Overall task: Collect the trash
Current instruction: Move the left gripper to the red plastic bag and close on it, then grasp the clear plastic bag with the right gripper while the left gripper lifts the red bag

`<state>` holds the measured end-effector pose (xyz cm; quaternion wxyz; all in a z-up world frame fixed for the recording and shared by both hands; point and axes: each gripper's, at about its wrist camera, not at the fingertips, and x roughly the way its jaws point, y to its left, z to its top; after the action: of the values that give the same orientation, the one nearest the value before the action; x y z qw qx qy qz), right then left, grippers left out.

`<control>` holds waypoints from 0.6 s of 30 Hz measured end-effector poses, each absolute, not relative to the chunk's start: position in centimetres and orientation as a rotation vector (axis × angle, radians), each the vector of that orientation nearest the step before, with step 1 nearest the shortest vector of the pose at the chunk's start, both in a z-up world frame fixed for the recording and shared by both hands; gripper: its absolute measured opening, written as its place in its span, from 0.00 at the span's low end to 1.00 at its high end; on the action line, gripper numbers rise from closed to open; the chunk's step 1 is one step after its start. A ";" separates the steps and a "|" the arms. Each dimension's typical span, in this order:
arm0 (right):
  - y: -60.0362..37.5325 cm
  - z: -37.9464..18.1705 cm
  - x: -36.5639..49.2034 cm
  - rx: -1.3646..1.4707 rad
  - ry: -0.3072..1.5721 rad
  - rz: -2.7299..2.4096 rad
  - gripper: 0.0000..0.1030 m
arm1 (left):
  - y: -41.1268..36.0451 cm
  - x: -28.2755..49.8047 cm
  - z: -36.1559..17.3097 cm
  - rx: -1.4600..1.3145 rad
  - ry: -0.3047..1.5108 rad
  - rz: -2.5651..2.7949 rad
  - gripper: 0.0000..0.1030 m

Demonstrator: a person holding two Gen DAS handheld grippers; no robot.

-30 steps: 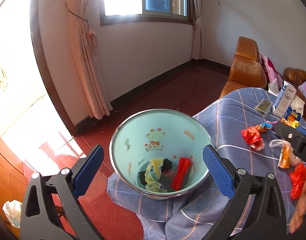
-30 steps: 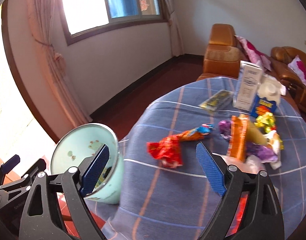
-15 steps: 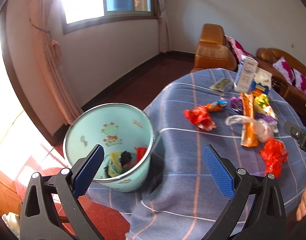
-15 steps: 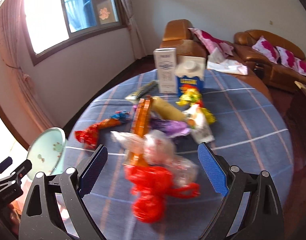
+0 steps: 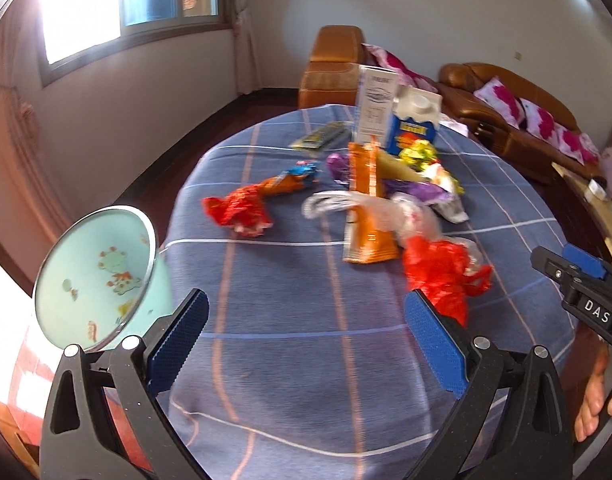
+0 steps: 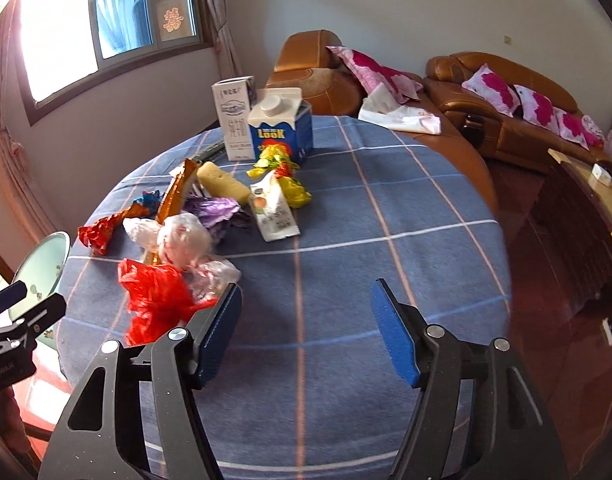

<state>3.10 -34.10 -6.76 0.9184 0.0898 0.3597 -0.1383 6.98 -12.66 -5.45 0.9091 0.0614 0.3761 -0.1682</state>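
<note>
Trash lies in a heap on the round blue checked table [image 5: 306, 312] [image 6: 386, 208]: a red plastic bag [image 5: 442, 272] [image 6: 154, 296], a clear plastic bag [image 5: 390, 212] [image 6: 182, 240], an orange wrapper [image 5: 366, 208], a red foil wrapper [image 5: 238, 210] [image 6: 96, 232], purple and yellow wrappers. A light-blue enamel bin [image 5: 98, 280] [image 6: 42, 264] stands at the table's left edge. My left gripper [image 5: 306, 336] is open and empty over the near table. My right gripper [image 6: 306, 328] is open and empty, its left pad [image 6: 218, 332] beside the red bag.
A white carton [image 6: 236, 120] and a blue milk carton [image 6: 282, 128] stand at the far side. A white pouch [image 6: 274, 212] lies beside the heap. Brown sofas [image 6: 506, 96] with pink cushions stand behind. A wooden cabinet [image 6: 586, 200] is at right.
Both grippers have swung right, away from the bin and toward the heap of trash. The bin has slid to the left edge of both views. Both stay open.
</note>
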 end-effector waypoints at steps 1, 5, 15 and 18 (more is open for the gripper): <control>-34.4 -6.8 2.9 0.187 0.739 -0.290 0.60 | -13.4 6.8 -5.5 0.132 0.774 -0.366 0.92; -35.7 -7.3 2.4 0.207 0.753 -0.294 0.54 | -16.4 6.7 -5.7 0.139 0.781 -0.438 0.89; -36.2 -7.5 2.6 0.237 0.757 -0.253 0.54 | -19.7 8.3 -9.6 0.127 0.945 -0.501 0.29; -35.6 -7.3 3.6 0.254 0.760 -0.202 0.55 | -17.8 8.5 -8.9 0.100 0.930 -0.483 0.27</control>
<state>3.59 -35.60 -7.33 0.9159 0.1235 0.3692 -0.0980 8.49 -17.79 -8.88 0.8648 0.0476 0.4437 -0.2304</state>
